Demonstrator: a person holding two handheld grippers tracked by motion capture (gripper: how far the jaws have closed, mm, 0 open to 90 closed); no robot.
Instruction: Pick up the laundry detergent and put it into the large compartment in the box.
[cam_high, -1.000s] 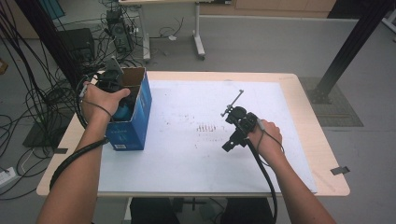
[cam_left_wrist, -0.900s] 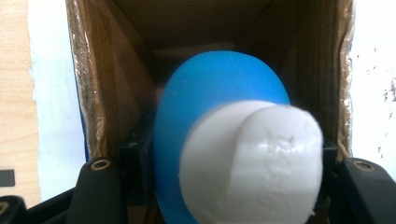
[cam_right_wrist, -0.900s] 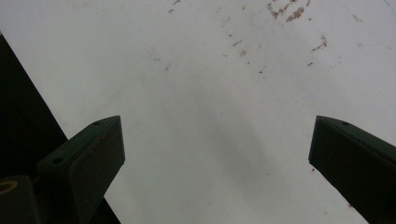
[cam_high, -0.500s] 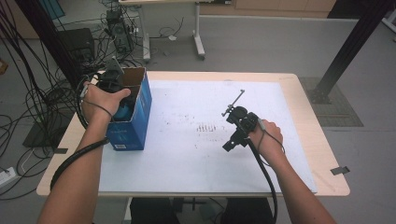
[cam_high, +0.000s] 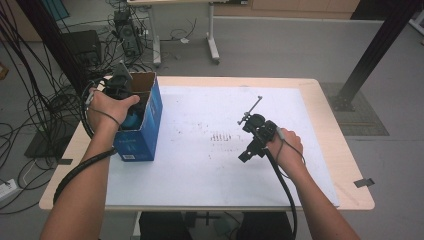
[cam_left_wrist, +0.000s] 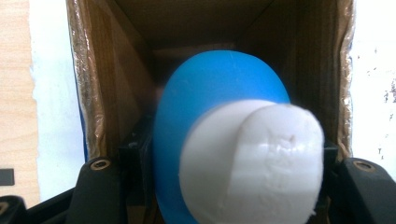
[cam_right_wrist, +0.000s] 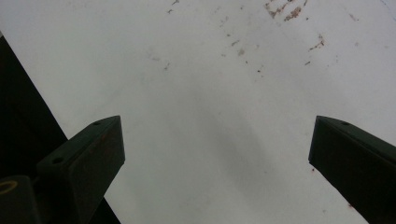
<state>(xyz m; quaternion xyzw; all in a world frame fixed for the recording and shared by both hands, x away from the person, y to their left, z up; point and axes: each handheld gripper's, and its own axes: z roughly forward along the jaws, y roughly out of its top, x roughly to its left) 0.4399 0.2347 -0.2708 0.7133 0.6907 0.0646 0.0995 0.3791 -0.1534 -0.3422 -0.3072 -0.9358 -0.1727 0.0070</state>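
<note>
— So, where is the left gripper (cam_high: 120, 85)?

— Over the open top of the blue cardboard box (cam_high: 145, 131), which stands at the left end of the white sheet (cam_high: 210, 165) covering the table (cam_high: 330, 125). The left hand (cam_high: 107, 107) holds it pointing down into the box.

— Is it carrying anything?

— Yes. In the left gripper view a blue and white rounded object (cam_left_wrist: 233, 140) sits between its two black jaws, which press on it from either side. The blue part is deeper in the box; the white end faces the camera. Brown inner walls of the box (cam_left_wrist: 98, 84) rise around it.

— Can that object be seen from above?

— A bit of blue (cam_high: 132, 120) shows inside the box opening, just below the hand. Its exact shape is hard to tell from there.

— And the right gripper (cam_high: 250, 147)?

— Well apart from the box, over the right half of the sheet. The right hand (cam_high: 285, 150) grips it, and a black cable (cam_high: 282, 195) trails back along the forearm. A thin rod (cam_high: 252, 107) sticks up from its top.

— Jaws together or apart?

— Apart. The right gripper view shows them spread wide, with bare white sheet (cam_right_wrist: 210, 116) between them and nothing held.

— Anything on that sheet?

— Small brownish specks and smudges (cam_right_wrist: 289, 14), and a cluster of dark marks (cam_high: 220, 136) near the middle in the high view.

— Beyond the table?

— Grey floor, a tangle of black cables (cam_high: 30, 75) on the left, and another table's legs (cam_high: 212, 35) farther back.
</note>
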